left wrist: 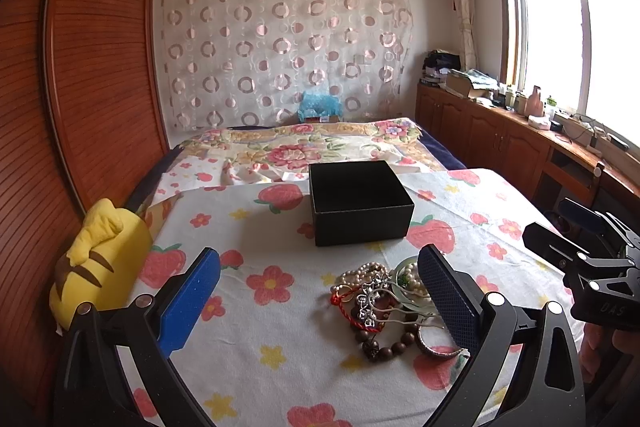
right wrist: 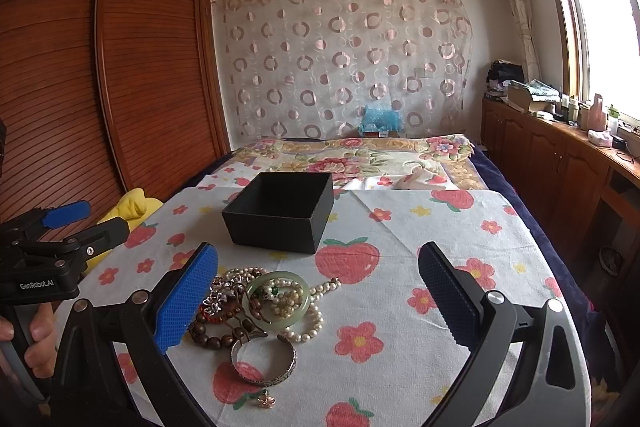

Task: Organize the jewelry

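Starting big: black box [right wrist: 280, 215] sits open on the tablecloth [right wrist: 440, 235], jewelry pile [right wrist: 264, 311] just in front. Left gripper [left wrist: 320, 303] and right gripper [right wrist: 320, 299] both spread wide, holding nothing. Jade bangle [right wrist: 276, 301] looks easiest first; pinch its rim, avoid snagging pearls [right wrist: 308, 331].

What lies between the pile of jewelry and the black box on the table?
Nothing: in both wrist views, only bare strawberry-print cloth lies between the jewelry pile and the open black box.

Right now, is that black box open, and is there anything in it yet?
Open: the black box has no lid on it. Its visible interior looks bare, and the jewelry pile lies on the cloth in front. The floor is partly hidden.
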